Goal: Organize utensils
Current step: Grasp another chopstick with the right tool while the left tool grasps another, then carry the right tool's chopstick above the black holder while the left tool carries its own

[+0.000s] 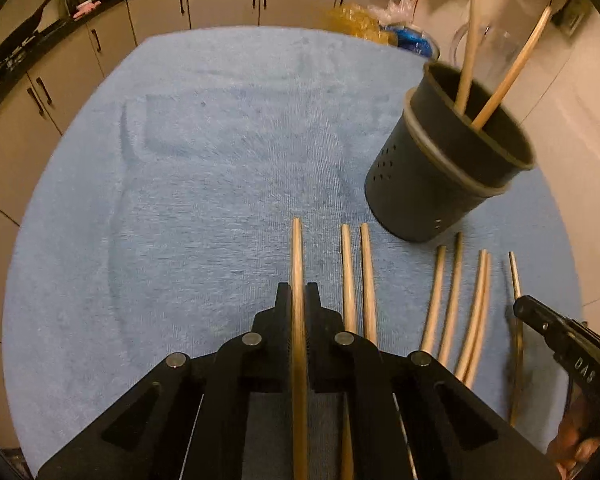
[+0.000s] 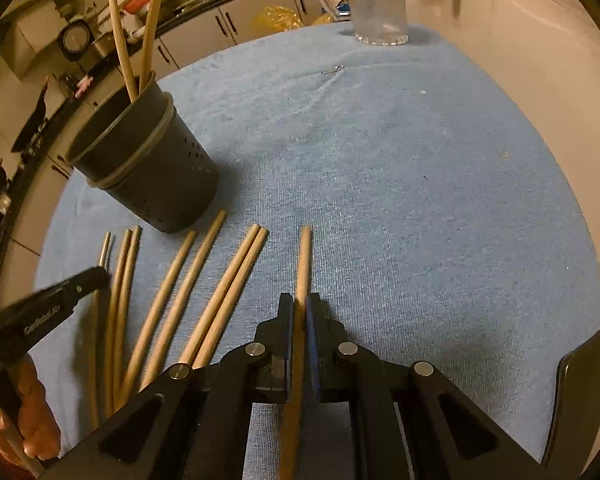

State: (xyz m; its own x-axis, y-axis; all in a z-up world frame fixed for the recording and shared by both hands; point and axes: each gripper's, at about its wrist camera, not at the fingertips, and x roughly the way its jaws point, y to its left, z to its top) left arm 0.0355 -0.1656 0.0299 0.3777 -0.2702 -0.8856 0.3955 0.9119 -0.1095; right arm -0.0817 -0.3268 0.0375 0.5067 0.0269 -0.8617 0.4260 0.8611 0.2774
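On the left claw (image 2: 86,286), white lettering, too blurred to read.

Layout: a holder (image 2: 148,160) stands on the towel (image 2: 400,184), with two sticks (image 2: 134,40) upright in it. Before the holder, a row of chopsticks (image 2: 188,296) lies side by side on the towel. A pitcher (image 2: 374,0) stands at the towel's far edge; cabinets (image 1: 220,0) lie behind.

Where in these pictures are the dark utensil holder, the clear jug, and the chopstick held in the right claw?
utensil holder (image 2: 172,184): right wrist view, perforated side wall.
clear jug (image 2: 380,4): right wrist view, middle of its body.
chopstick in right claw (image 2: 304,256): right wrist view, bare shaft ahead of the pads.
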